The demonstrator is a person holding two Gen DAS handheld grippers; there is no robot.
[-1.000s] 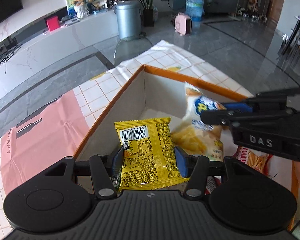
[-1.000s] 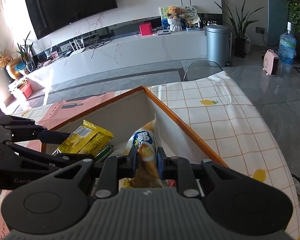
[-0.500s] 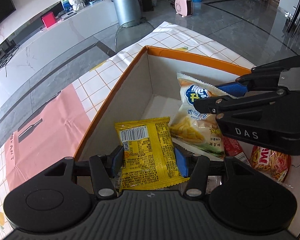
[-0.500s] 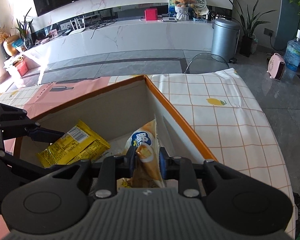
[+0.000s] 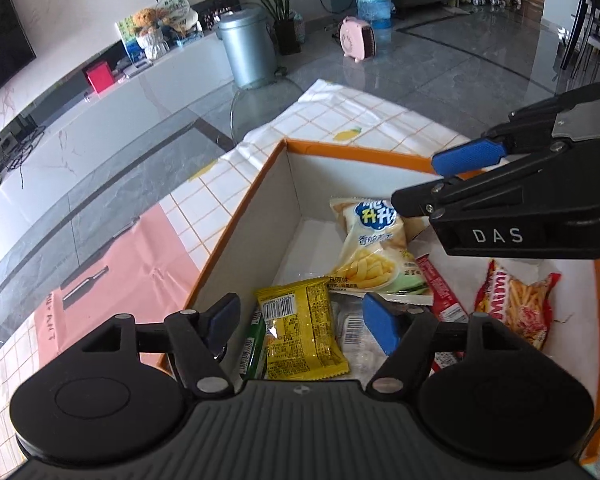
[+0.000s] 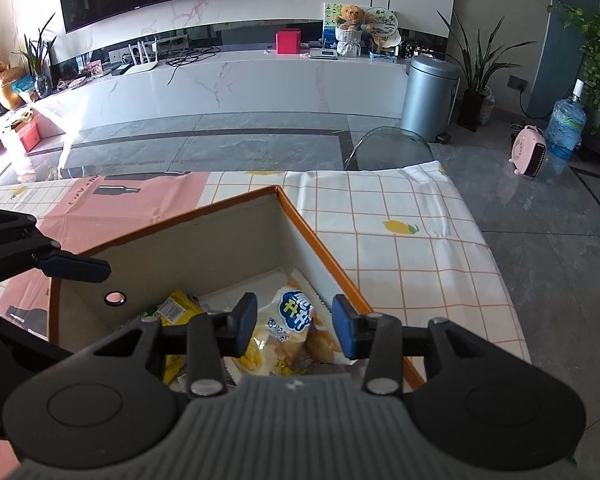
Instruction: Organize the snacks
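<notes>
An orange-rimmed cardboard box (image 5: 342,153) stands on the table and holds several snack packs. A yellow packet (image 5: 300,332) lies in it below my left gripper (image 5: 304,320), which is open and empty just above it. A pale chips bag (image 5: 374,248) lies further in; it also shows in the right wrist view (image 6: 288,328). My right gripper (image 6: 294,328) is open and empty above that bag, and it shows in the left wrist view (image 5: 440,184). A red fries bag (image 5: 516,304) and a red stick pack (image 5: 440,284) lie at the right.
The table wears a checked lemon-print cloth (image 6: 400,232) with a pink panel (image 5: 112,264). Its far edge drops to a grey tiled floor. A clear chair back (image 6: 388,152) stands just beyond the table, and a metal bin (image 6: 428,96) further off.
Both grippers have opened and let go. The yellow packet and the chips bag have dropped into the box, and both grippers have lifted a little above them.
</notes>
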